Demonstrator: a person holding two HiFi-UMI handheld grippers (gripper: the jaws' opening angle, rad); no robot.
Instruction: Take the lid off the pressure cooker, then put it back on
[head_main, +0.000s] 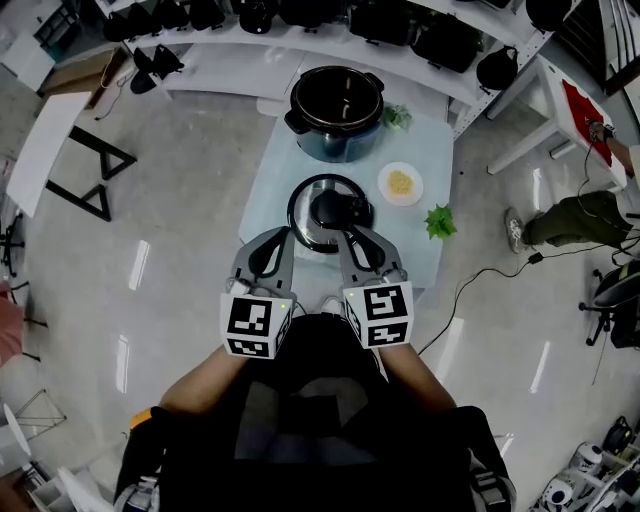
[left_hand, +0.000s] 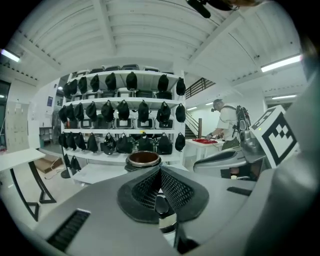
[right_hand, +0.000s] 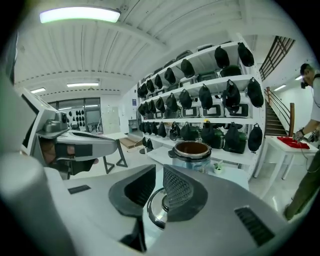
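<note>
A single pale blue table fills the middle of the head view, seen from steeply above. At its far end stands one pressure cooker pot, upright, uncovered, its dark mouth facing straight up.

In front of the pot, near the table's middle, lies one lid. It is flat on the table, top side up, a steel ring around a black centre. The lid is round, so it has no long axis of its own. Its black handle piece reaches toward the right of the view.

Two hand-held grippers hover side by side over the near end of the table. Their tips point away from the person toward the lid. The lid sits just beyond and below them, roughly midway between the two, and each gripper view shows it underneath through the gap between the fingers.

The left gripper is clenched, pads meeting at the tips, grasping nothing. The right gripper has its pads almost together with a thin slit left, also grasping nothing.

One small white plate of yellow food sits right of the lid. Two green sprigs lie on the table: one beside the pot, one at the right edge.
</note>
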